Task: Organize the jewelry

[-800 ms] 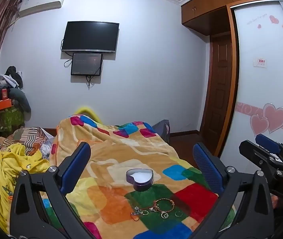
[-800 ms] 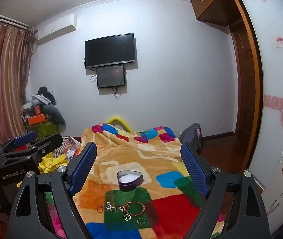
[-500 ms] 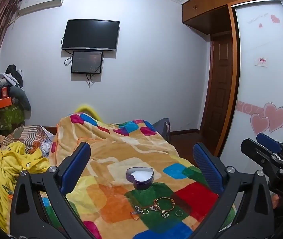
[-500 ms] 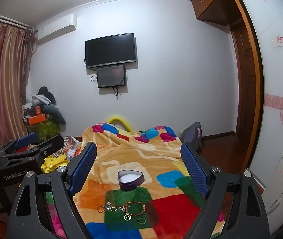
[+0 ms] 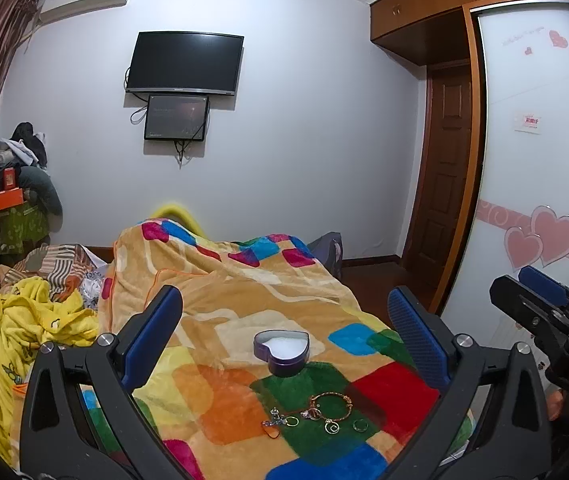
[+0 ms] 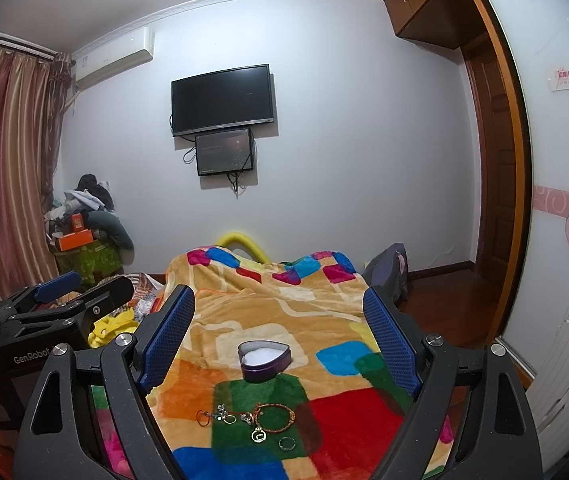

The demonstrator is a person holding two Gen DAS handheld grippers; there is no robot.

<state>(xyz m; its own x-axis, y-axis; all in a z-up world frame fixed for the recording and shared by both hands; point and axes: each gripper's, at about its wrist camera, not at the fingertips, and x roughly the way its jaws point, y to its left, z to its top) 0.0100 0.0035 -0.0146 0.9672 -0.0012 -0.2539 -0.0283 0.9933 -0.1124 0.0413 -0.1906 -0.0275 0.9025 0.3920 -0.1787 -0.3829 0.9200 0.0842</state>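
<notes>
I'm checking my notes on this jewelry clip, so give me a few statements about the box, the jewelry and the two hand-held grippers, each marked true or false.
1. The purple heart-shaped box stands open on the colourful patchwork blanket. True.
2. The gold bangle bracelet lies inside the box. False: it lies on the blanket, nearer the cameras than the box.
3. The left hand-held gripper is open and empty. True.
4. The right hand-held gripper grips the small silver ring. False: it is open, and the ring lies on the blanket.
5. The wall-mounted black television shows a bright picture. False: its screen is dark.
</notes>
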